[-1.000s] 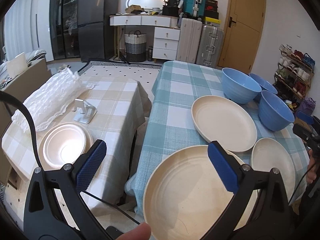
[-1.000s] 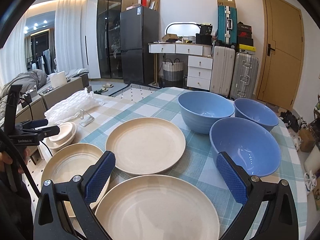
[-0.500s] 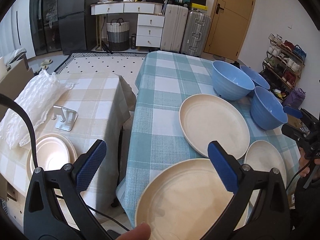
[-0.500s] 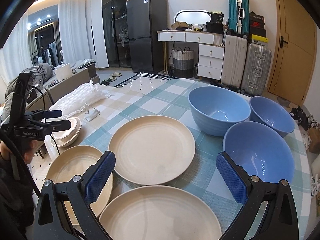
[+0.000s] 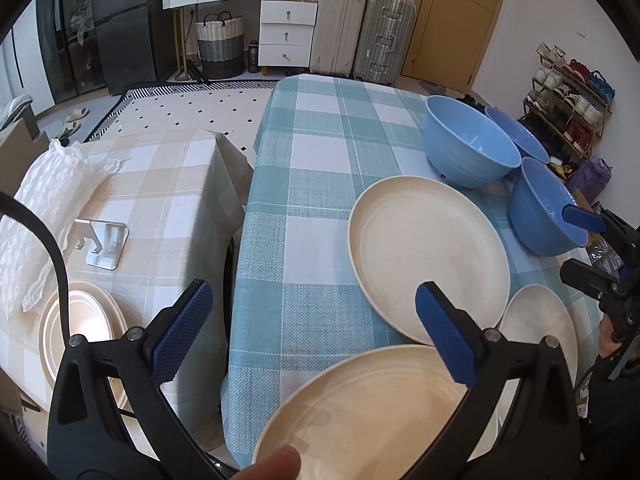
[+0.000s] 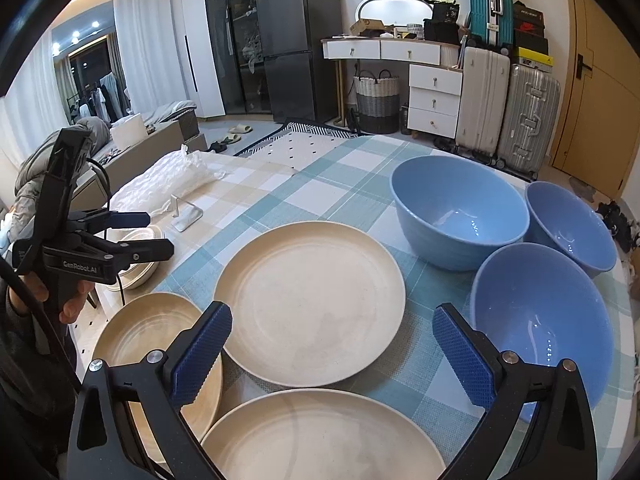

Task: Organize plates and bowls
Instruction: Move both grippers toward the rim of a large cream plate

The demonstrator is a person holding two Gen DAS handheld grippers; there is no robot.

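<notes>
- The large cream plate (image 6: pixel 310 304) lies flat on the teal checked table (image 5: pixel 320 168), straight ahead of the right gripper (image 6: pixel 332 356) and just past its fingertips.
- A second cream plate (image 6: pixel 320 436) sits directly under the right gripper, between its two fingers, its far rim close to the large plate's near rim.
- A deeper cream dish (image 6: pixel 152 336) lies at the table's near left corner, partly behind the right gripper's left finger; in the left wrist view it sits below the left gripper (image 5: pixel 310 328), toward that claw's right finger.
- Three blue bowls stand upright to the right of the right gripper: the big bowl (image 6: pixel 460 212) ahead and right, the near bowl (image 6: pixel 540 320) just beyond the right fingertip, the far bowl (image 6: pixel 572 228) behind it.
- The right gripper is spread wide with nothing between its blue pads (image 6: pixel 464 356).
- The left gripper is likewise spread wide and empty, above the gap between the two tables.
- To the left gripper's left, on the beige checked table (image 5: pixel 160 184), rest stacked cream dishes (image 5: pixel 80 332), a metal stand (image 5: pixel 104 242) and bubble wrap (image 5: pixel 44 208).
</notes>
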